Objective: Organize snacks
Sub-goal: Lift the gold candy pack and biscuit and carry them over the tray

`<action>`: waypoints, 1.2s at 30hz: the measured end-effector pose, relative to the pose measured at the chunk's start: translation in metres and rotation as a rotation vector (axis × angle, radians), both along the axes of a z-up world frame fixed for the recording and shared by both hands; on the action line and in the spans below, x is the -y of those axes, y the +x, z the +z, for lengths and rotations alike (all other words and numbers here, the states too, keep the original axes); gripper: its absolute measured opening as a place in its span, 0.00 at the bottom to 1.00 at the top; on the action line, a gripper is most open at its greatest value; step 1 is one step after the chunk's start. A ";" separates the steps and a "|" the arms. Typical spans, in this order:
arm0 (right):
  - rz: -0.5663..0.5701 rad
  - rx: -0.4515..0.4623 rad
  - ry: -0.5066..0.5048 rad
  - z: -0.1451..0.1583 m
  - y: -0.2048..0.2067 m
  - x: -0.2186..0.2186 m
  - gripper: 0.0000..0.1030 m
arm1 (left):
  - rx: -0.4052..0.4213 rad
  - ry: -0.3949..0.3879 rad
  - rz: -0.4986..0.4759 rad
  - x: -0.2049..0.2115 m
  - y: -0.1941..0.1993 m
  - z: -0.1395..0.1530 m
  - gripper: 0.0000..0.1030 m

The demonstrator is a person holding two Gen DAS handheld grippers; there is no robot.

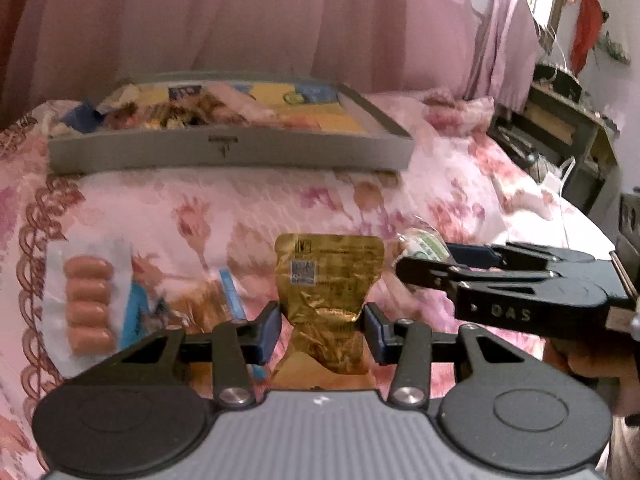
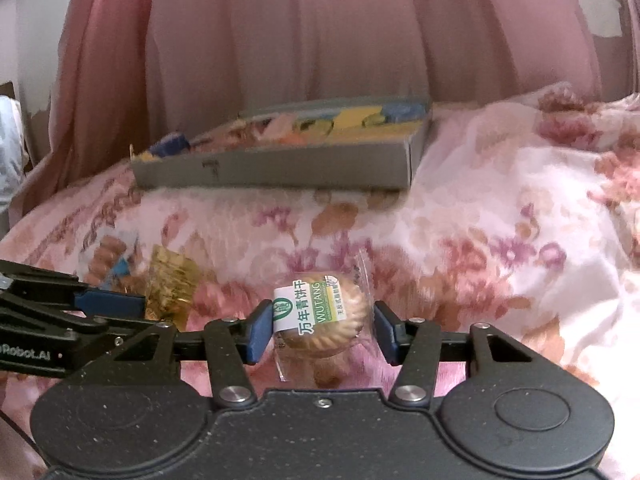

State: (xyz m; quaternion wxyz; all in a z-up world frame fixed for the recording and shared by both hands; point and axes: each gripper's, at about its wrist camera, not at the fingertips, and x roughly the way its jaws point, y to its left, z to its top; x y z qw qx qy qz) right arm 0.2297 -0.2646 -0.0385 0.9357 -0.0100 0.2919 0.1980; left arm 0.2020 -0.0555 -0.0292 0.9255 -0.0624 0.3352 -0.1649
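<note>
A gold foil pouch (image 1: 328,272) stands upright between the blue pads of my left gripper (image 1: 323,320), which presses on its narrow lower part as its jaws squeeze in. My right gripper (image 2: 322,330) is shut on a round biscuit in a clear wrapper with a green and white label (image 2: 320,316), just above the floral bedspread. In the left wrist view the right gripper (image 1: 416,256) reaches in from the right with the biscuit (image 1: 424,245) at its tip. The right wrist view shows the left gripper (image 2: 140,312) at the left with the gold pouch (image 2: 170,280).
A shallow grey tray (image 1: 228,152) holding several snack packets lies farther back on the bed, also seen as the tray (image 2: 280,168). A sausage pack (image 1: 88,304) and a blue packet (image 1: 140,308) lie at the left. Pink curtains hang behind. Dark furniture (image 1: 560,132) stands at the right.
</note>
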 end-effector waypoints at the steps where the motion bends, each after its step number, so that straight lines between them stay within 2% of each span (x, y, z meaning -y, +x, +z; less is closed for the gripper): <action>1: 0.000 0.008 0.005 0.003 0.000 0.000 0.53 | 0.006 -0.005 0.007 -0.002 0.002 0.003 0.46; 8: 0.007 0.064 0.024 0.023 -0.001 -0.005 0.53 | 0.053 -0.049 0.064 -0.019 0.014 0.021 0.46; 15: 0.018 0.141 0.042 0.049 0.009 -0.013 0.53 | 0.138 -0.081 0.117 -0.036 0.029 0.054 0.46; 19: 0.024 0.178 0.049 0.063 0.026 -0.021 0.53 | 0.197 -0.100 0.156 -0.046 0.047 0.075 0.46; 25: 0.024 0.193 0.092 0.081 0.072 -0.042 0.53 | 0.290 -0.077 0.209 -0.060 0.085 0.096 0.46; 29: 0.016 0.176 0.105 0.086 0.098 -0.055 0.53 | 0.291 -0.076 0.243 -0.071 0.111 0.094 0.46; 36: 0.028 0.149 0.065 0.084 0.126 -0.084 0.53 | 0.220 -0.093 0.295 -0.088 0.147 0.076 0.46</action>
